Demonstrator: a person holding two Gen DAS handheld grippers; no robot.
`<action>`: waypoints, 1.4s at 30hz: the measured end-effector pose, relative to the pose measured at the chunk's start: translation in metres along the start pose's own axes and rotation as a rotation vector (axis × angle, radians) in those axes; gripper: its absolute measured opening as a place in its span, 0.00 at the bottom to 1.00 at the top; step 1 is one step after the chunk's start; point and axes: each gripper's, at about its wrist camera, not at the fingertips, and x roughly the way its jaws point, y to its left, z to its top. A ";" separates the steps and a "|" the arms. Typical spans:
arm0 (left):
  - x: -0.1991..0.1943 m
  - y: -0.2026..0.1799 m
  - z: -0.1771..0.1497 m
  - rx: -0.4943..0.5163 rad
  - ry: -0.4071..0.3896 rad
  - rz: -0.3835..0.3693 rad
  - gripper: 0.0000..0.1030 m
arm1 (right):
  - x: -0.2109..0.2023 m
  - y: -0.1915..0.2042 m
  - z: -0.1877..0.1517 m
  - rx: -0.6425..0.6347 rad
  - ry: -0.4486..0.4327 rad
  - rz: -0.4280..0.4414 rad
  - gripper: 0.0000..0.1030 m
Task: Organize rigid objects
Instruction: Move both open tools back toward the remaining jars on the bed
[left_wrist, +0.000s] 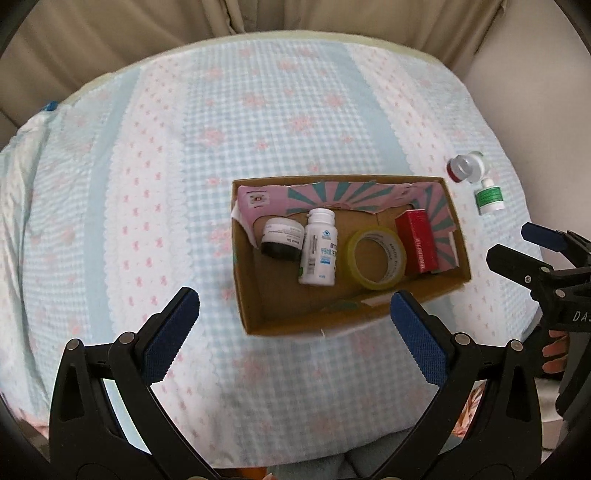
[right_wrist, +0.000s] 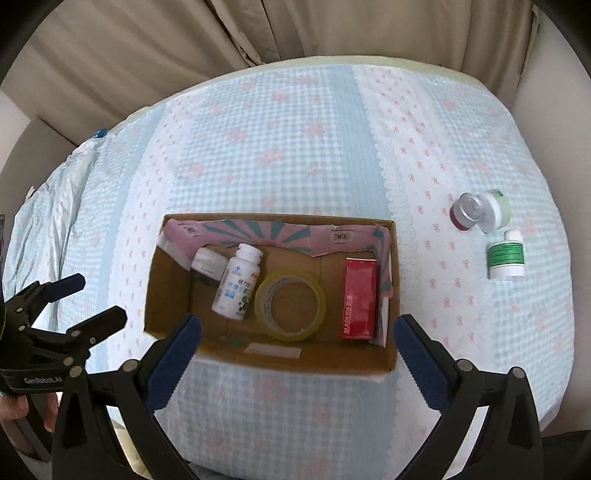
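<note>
Cardboard box is seen at the centre of the left wrist view, resting on a blue-checked bedspread with pink flowers; in the right wrist view the box sits slightly left of centre. Inside it, from frame left to right, are held a dark jar with a white label, a white pill bottle lying on its side, a roll of clear yellowish tape and a red carton. The jar and the bottle are touching, and the tape lies between the bottle and the carton. Pink and teal printed flaps are folded into the box along its far and right walls.

Outside the box, at the right of both views, three small containers are left on the bedspread: a clear-capped vial with a red base, a white round jar touching it, and a white bottle with a green label just below them.

The left gripper is held wide open with nothing between its blue pads, low in the frame before the box. The right gripper is likewise spread wide and empty, its pads flanking the near wall of the box.
</note>
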 end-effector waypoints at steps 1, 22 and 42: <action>-0.004 0.000 -0.003 -0.001 -0.005 -0.002 1.00 | -0.006 0.002 -0.002 -0.004 -0.003 -0.005 1.00; -0.061 -0.112 -0.026 -0.018 -0.128 0.010 1.00 | -0.131 -0.088 -0.049 0.096 -0.100 -0.082 1.00; -0.027 -0.332 0.033 -0.015 -0.169 0.036 1.00 | -0.143 -0.311 -0.046 0.130 -0.076 0.017 1.00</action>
